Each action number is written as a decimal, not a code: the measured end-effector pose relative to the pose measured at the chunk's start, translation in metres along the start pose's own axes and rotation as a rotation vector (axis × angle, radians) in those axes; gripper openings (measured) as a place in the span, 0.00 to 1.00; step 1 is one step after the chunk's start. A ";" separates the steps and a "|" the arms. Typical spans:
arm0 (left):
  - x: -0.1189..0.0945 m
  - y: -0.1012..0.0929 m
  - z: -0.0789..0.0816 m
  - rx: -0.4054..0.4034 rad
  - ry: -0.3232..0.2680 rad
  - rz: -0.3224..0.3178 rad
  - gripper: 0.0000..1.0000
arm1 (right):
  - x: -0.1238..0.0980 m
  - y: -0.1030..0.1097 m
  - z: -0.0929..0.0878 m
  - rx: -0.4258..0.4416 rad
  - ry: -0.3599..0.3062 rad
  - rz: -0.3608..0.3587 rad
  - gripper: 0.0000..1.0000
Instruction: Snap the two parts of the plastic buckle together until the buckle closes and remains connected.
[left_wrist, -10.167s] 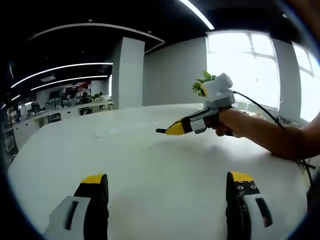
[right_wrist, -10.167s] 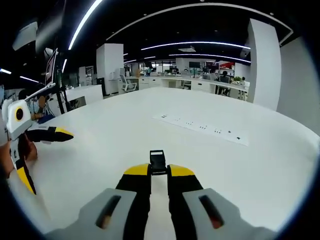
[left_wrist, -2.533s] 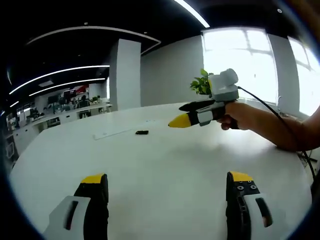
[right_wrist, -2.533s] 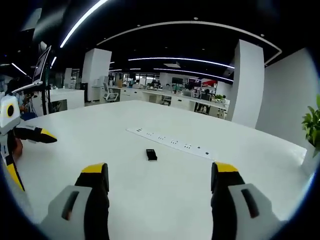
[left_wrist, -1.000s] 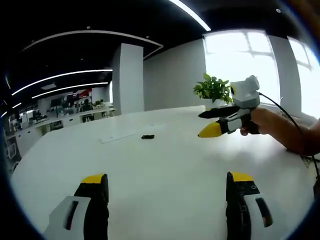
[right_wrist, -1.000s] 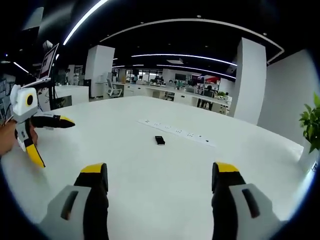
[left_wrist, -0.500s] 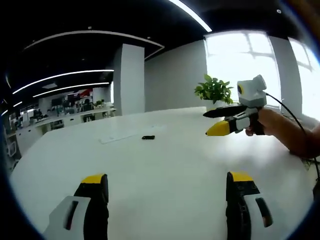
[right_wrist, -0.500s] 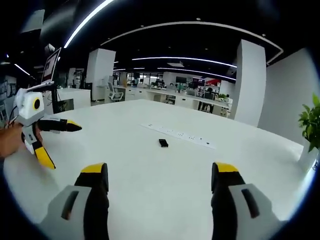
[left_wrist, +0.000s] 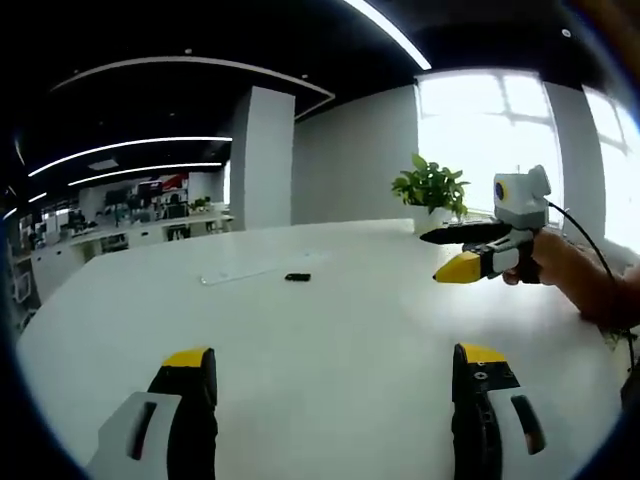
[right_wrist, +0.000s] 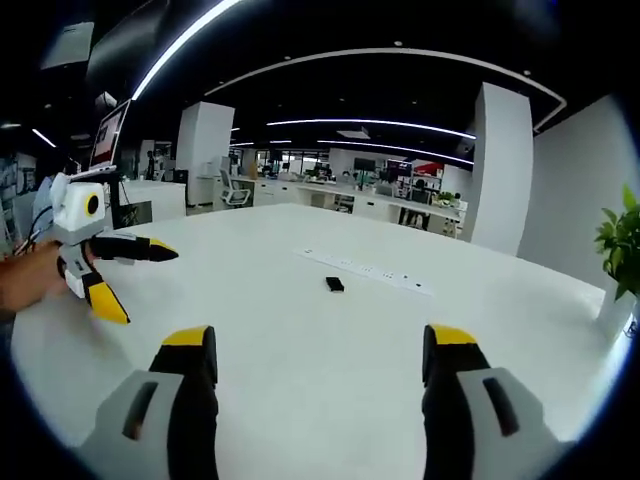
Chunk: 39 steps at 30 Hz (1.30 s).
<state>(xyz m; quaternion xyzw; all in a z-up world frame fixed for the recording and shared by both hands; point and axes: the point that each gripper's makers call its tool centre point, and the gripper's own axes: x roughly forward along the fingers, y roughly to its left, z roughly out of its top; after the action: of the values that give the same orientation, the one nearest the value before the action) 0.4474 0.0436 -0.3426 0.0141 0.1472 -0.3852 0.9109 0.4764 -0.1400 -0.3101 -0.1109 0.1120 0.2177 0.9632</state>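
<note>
Both grippers hang apart above the white bench with their jaws spread wide and nothing between them; I judge this a hands-off pose that leaves the buckle in plain sight. It lies alone on the bench, a small dark piece at the centre of the right gripper view, just in front of a pale strip dotted with small marks, and well away from either tool. Whether its two halves are latched is too small to tell. In the left gripper view the buckle sits left of centre, and the right gripper enters at middle right, held by a hand, with a potted plant behind. In the right gripper view the left gripper appears at middle left, and desks stretch across the background
</note>
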 end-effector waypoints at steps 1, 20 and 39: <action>0.001 0.003 0.000 -0.002 0.001 0.000 1.00 | -0.001 0.000 -0.001 0.000 0.002 -0.001 0.85; 0.003 0.002 -0.003 0.009 0.017 -0.009 1.00 | -0.026 0.008 -0.013 0.029 -0.009 0.011 0.85; 0.003 -0.015 -0.005 0.020 0.019 -0.036 1.00 | -0.042 0.018 -0.024 0.062 -0.037 0.024 0.86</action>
<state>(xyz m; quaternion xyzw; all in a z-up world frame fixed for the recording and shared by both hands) 0.4374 0.0320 -0.3468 0.0243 0.1524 -0.4028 0.9022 0.4273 -0.1474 -0.3248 -0.0754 0.1021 0.2279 0.9654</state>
